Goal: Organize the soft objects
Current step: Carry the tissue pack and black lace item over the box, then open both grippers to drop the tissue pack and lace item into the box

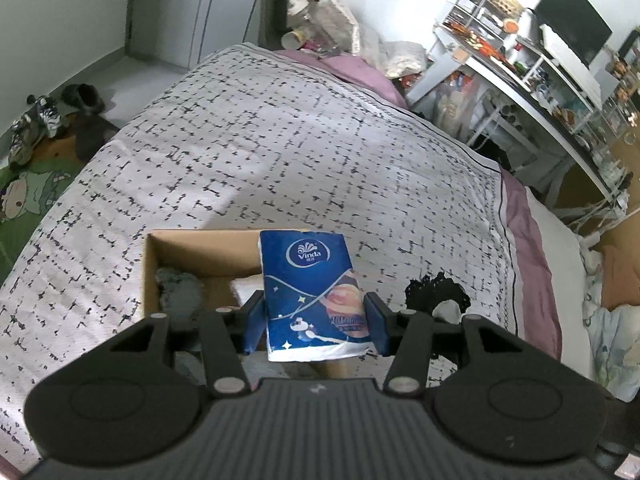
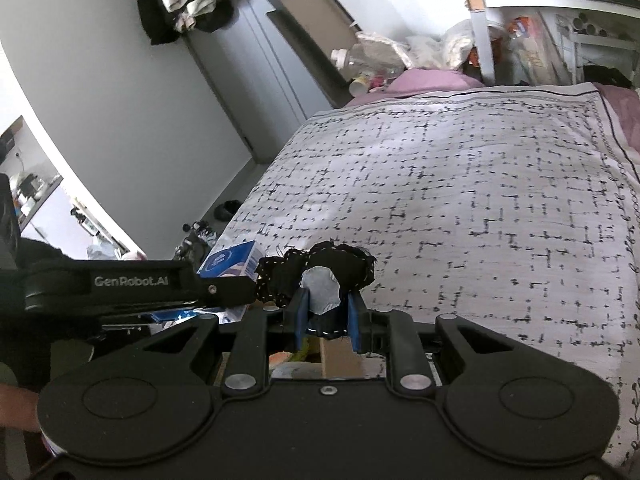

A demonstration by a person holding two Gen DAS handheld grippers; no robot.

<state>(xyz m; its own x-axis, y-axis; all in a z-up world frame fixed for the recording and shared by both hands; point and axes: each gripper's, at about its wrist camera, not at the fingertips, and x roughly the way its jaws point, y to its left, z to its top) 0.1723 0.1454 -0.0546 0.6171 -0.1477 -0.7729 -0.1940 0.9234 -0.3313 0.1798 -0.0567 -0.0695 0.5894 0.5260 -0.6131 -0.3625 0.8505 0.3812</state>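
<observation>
My left gripper (image 1: pixel 314 326) is shut on a blue Vinda tissue pack (image 1: pixel 310 288), held upright above a cardboard box (image 1: pixel 188 244) on the bed. A grey cloth (image 1: pixel 178 290) and something white (image 1: pixel 248 286) lie in the box. My right gripper (image 2: pixel 327 322) is shut on a black frilly fabric piece (image 2: pixel 320 266) with a grey tag; the same black fabric (image 1: pixel 434 290) shows to the right in the left wrist view. In the right wrist view the tissue pack (image 2: pixel 230 262) and the left gripper's body (image 2: pixel 132 282) appear at the left.
The bed carries a white cover with black dashes (image 1: pixel 300 140) and a purple sheet edge (image 1: pixel 528 240). Shoes (image 1: pixel 36 124) and a green rug (image 1: pixel 28 196) lie on the floor at left. Cluttered white shelves (image 1: pixel 540 68) stand to the right, and bags and bottles (image 1: pixel 332 28) pile beyond the bed.
</observation>
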